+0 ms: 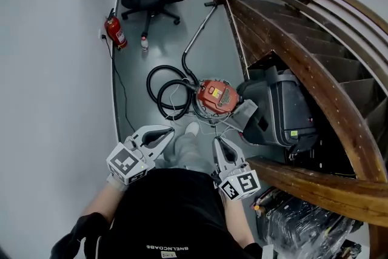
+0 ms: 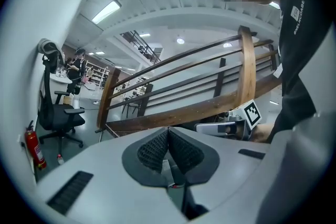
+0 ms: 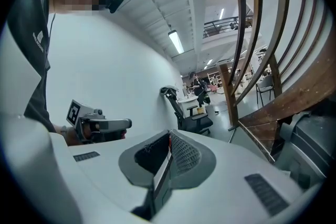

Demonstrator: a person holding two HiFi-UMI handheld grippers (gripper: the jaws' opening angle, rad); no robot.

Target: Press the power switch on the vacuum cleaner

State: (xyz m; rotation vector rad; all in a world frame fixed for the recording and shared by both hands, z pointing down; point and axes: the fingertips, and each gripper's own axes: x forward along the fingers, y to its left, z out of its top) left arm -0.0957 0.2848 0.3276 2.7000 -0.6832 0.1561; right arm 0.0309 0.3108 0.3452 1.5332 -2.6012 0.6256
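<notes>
Only in the head view: the vacuum cleaner point(image 1: 217, 97), a round canister with a glossy red lid, sitting on the grey floor point(image 1: 163, 45) at 12 o'clock of both hand-held grippers and well apart from them. Black ribbed hose point(image 1: 159, 97) coiled at its 9 o'clock, thin metal wand point(image 1: 200, 30) slanting off toward 12 o'clock. Power switch too small to pick out among the dark marks on the lid.

Left hand-held gripper point(image 1: 168, 131) at 7 o'clock of the canister, right hand-held gripper point(image 1: 217, 142) at 6 o'clock, both smooth grey plastic with marker cubes at the rear.

Left gripper view: dark ribbed pads pressed together tip to tip, nothing between. Beyond them a curved wooden railing point(image 2: 247, 71), with a black office chair point(image 2: 59, 113) and a red fire extinguisher point(image 2: 34, 148) at 9 o'clock.

Right gripper view: pads likewise shut on nothing, wooden stair treads point(image 3: 283, 113) at 3 o'clock.

Dark bins point(image 1: 280, 107) at the canister's 3 o'clock, partly cut off by the staircase. Person's legs mostly hidden under a black shirt.
</notes>
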